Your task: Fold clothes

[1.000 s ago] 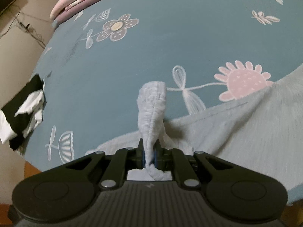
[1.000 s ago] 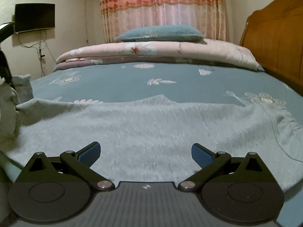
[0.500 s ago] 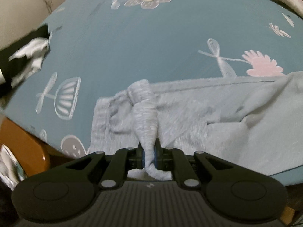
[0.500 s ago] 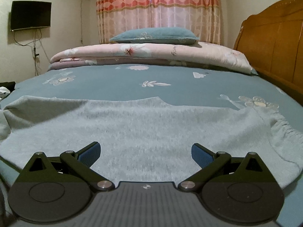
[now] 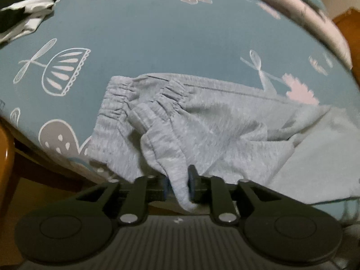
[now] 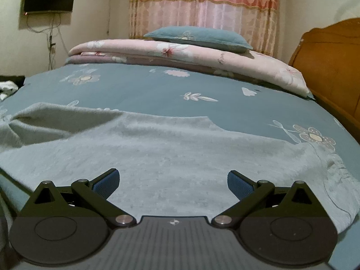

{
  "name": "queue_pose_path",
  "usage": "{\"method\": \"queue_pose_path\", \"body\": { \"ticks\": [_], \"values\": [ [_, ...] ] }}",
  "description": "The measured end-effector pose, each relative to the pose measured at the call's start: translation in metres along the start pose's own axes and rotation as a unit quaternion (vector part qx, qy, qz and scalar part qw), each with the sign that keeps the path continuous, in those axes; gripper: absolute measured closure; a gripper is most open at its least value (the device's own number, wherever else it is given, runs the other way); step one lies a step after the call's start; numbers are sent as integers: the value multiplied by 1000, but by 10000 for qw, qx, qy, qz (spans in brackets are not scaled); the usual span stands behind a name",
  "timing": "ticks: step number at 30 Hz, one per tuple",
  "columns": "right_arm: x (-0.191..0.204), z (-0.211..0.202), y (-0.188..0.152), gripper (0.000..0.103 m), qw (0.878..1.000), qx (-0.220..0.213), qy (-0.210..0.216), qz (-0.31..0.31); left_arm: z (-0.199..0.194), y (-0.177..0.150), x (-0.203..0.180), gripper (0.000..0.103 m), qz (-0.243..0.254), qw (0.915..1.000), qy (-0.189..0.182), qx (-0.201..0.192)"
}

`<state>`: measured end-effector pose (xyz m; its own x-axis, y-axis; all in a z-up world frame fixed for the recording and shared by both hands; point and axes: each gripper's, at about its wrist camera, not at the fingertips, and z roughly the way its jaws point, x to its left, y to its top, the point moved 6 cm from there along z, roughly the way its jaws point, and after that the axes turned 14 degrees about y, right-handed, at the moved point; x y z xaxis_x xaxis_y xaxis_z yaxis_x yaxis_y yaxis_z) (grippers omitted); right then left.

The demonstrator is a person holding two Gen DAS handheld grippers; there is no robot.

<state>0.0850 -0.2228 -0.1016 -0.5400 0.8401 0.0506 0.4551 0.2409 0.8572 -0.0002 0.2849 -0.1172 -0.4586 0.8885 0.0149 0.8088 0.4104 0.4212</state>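
Grey sweatpants (image 5: 225, 121) lie along the near edge of the bed (image 5: 157, 33), cuffs laid together near its corner. To finish this fold well, release only once the carried cuff rests squarely over the lower one. Left gripper (image 5: 180, 184): jaws opening, cloth between them, pads easing off it. Right gripper (image 6: 173, 182): jaws wide apart, empty, above the garment.

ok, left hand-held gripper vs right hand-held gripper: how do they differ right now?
Jaws: the left hand-held gripper stands narrow and is opening, the right hand-held gripper stands wide.
Contents: a fold of the light grey knit garment lies between the left's pads; nothing lies between the right's.
View: left looks down at the elastic cuffs, right looks across the bed.
Both are over that garment.
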Motion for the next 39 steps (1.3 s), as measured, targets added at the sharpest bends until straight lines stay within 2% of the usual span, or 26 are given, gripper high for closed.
{"method": "queue_pose_path", "body": {
  "ticks": [1,3,7,11,14,17,20,26,28,30,33,35,36,39],
  "values": [
    [3,1,1,0,10000,32,4,-50,-6,-1,4,69,4,10000,-43,-65],
    [10,3,1,0,9999,84,7,-135,-17,-3,13,61,17,9998,-63,-163],
    [19,6,4,0,9996,161,56,-235,-41,-1,31,59,40,9991,-107,-418],
    [28,12,9,0,9991,226,134,-320,-50,25,32,59,234,9957,-109,-892],
    [35,17,15,0,9989,250,160,-376,-38,49,21,59,362,9933,-277,-1062],
    [41,18,22,0,9989,204,217,-355,-7,70,10,60,339,9931,-498,-1002],
    [43,17,26,0,9990,183,235,-339,16,81,4,60,432,9921,-516,-1057],
    [39,23,27,0,9991,278,117,-304,53,67,1,60,701,9915,-594,-917],
    [38,26,26,0,9991,303,88,-285,53,62,-2,52,917,9879,-557,-1119],
    [39,30,25,0,9990,340,69,-283,52,60,-8,50,1142,9848,-474,-1221],
    [43,37,22,0,9986,419,101,-310,51,56,-16,50,1468,9791,-346,-1362],
    [47,41,22,0,9982,449,121,-373,49,57,-18,58,1548,9782,-280,-1355],
    [51,43,22,0,9980,452,147,-421,48,57,-17,70,1511,9787,-339,-1348],
    [59,43,23,0,9971,452,223,-571,39,56,-19,72,1417,9787,-363,-1441]
  ]
}}
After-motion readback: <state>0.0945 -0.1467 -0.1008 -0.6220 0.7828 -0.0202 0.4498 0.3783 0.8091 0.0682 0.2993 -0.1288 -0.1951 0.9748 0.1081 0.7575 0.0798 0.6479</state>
